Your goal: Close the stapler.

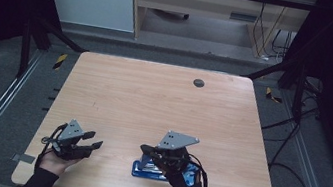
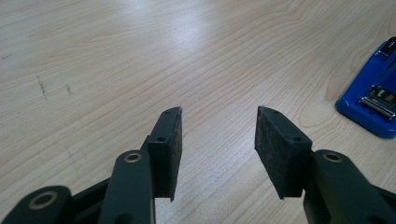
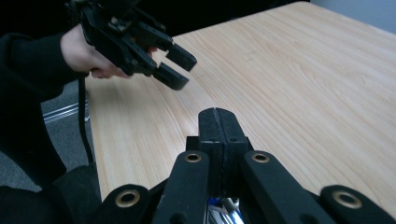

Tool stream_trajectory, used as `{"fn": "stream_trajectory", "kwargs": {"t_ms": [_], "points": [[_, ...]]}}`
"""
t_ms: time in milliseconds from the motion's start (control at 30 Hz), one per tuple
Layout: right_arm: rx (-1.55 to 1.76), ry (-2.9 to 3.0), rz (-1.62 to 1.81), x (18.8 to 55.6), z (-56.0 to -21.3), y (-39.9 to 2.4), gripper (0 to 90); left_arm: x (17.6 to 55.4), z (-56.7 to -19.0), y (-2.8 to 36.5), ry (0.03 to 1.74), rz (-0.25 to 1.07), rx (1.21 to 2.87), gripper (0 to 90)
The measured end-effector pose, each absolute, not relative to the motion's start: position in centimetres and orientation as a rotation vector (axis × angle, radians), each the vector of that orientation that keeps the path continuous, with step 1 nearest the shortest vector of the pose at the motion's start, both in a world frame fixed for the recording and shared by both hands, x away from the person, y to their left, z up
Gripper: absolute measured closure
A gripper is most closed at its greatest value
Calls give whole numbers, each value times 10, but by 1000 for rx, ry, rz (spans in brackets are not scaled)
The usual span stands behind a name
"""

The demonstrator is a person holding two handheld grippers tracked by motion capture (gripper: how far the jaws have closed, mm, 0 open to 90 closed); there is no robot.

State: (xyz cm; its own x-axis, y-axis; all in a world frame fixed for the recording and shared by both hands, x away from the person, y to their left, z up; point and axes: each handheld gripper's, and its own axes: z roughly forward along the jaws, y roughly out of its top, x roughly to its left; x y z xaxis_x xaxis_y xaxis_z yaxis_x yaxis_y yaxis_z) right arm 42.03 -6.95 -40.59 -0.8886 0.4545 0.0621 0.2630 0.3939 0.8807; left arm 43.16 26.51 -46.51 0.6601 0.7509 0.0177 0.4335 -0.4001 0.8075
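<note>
A blue plastic stapler with a metal top strip [image 1: 148,168] lies on the pale wood-grain surface [image 1: 153,101] near its front edge, right of the middle. The right gripper [image 1: 146,149] hovers directly over it, its jaws pressed flat together with nothing between them; in the right gripper view a glint of the stapler's blue and metal shows just beneath the closed jaws. The left gripper [image 1: 95,141] is held well apart to the left, near the front left corner, its jaws standing open and empty and pointing across the surface toward the stapler [image 2: 373,100]. Bare wood lies between the two, with nothing in the way. A small dark round disc [image 1: 198,83] sits near the far edge, well clear of both grippers.
</note>
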Motion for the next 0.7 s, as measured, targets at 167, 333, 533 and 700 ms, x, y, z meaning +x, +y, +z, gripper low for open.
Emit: {"fn": "stream_trajectory", "kwargs": {"t_ms": [167,333,533,700], "points": [[680,2463,1483,421,-413,-79,900,432,-465,265,917,487,2049,513],[713,2469,1467,421,-420,-87,900,431,-465,265,914,487,2050,513],[760,2482,1432,421,-430,-100,900,431,-465,265,914,486,2049,512],[801,2486,1421,421,-437,-108,900,431,-464,265,912,485,2051,512]]}}
